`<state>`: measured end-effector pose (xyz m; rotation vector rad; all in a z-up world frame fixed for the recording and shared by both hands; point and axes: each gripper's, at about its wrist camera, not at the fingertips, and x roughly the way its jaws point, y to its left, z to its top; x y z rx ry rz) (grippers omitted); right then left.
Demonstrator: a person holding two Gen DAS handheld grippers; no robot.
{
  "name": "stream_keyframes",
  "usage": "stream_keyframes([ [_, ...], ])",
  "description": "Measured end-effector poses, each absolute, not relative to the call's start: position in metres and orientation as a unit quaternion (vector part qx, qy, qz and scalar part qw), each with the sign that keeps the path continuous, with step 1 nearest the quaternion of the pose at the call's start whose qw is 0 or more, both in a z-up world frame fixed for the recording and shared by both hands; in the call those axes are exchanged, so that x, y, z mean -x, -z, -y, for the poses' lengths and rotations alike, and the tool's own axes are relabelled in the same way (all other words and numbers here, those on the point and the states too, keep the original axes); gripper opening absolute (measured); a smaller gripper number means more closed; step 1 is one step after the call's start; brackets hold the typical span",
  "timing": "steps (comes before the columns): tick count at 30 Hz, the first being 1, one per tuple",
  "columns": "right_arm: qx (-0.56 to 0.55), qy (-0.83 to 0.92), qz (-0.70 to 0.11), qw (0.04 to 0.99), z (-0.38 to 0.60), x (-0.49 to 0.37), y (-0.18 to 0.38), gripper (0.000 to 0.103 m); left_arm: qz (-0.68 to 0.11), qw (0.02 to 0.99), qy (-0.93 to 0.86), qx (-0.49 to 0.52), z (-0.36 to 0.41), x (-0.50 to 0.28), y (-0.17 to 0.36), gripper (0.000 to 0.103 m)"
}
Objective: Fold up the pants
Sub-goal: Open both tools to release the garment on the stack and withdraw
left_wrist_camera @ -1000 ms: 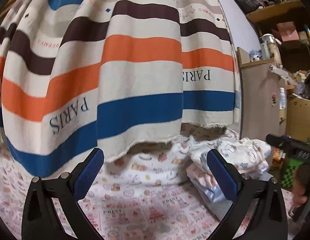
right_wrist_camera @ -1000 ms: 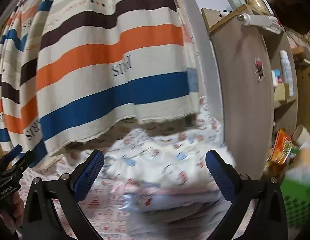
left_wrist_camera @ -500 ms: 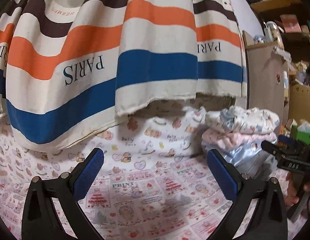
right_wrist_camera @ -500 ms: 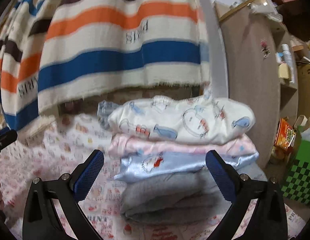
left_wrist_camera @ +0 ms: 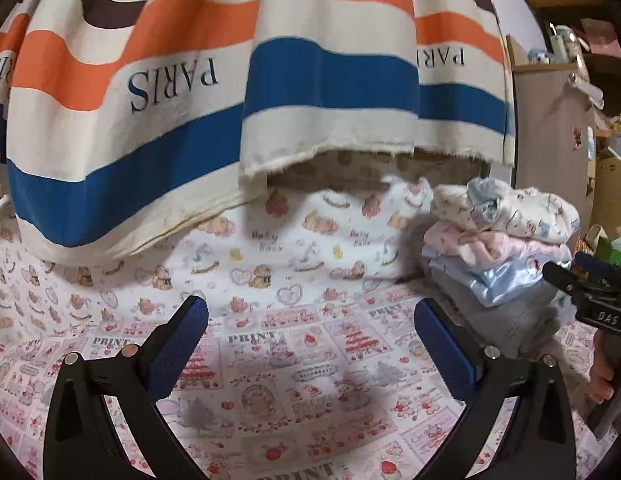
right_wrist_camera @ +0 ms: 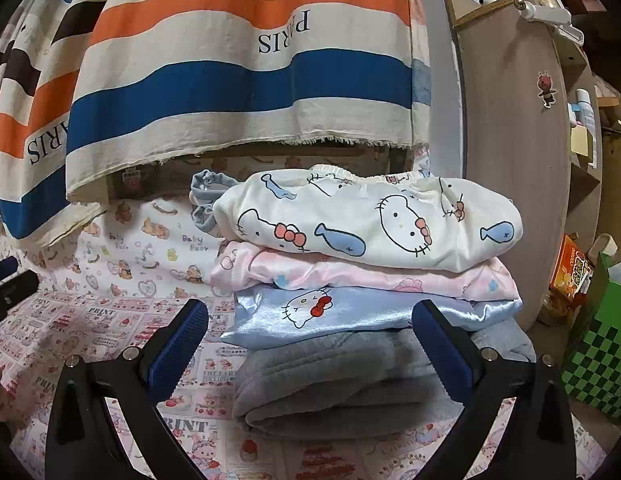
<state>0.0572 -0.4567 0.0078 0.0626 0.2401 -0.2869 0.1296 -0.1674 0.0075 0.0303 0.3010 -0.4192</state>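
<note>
The stack of folded pants sits at the right edge of the printed surface, white cat-print pair on top. The right gripper faces it, jaws spread and empty; the left gripper likewise, over bare print. Best pinch only the top pair's waistband, lifting cleanly.

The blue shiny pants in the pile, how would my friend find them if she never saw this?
Look under the big striped curtain for the pile of folded clothes on the printed sheet. The blue pants are third from the top, under the pink pair and above the gray pair. Only they are glossy satin, with one cat face wearing a red bow.
</note>
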Motion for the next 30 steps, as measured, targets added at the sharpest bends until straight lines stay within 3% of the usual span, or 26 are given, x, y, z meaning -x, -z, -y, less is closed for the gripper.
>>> stream_keyframes([
  [30,-0.03,0.135,-0.121,0.983,0.4551,-0.0566,-0.0085,0.102,-0.145,0.967,0.205,-0.033,0.1731,-0.1271,-0.0068,0.102],
])
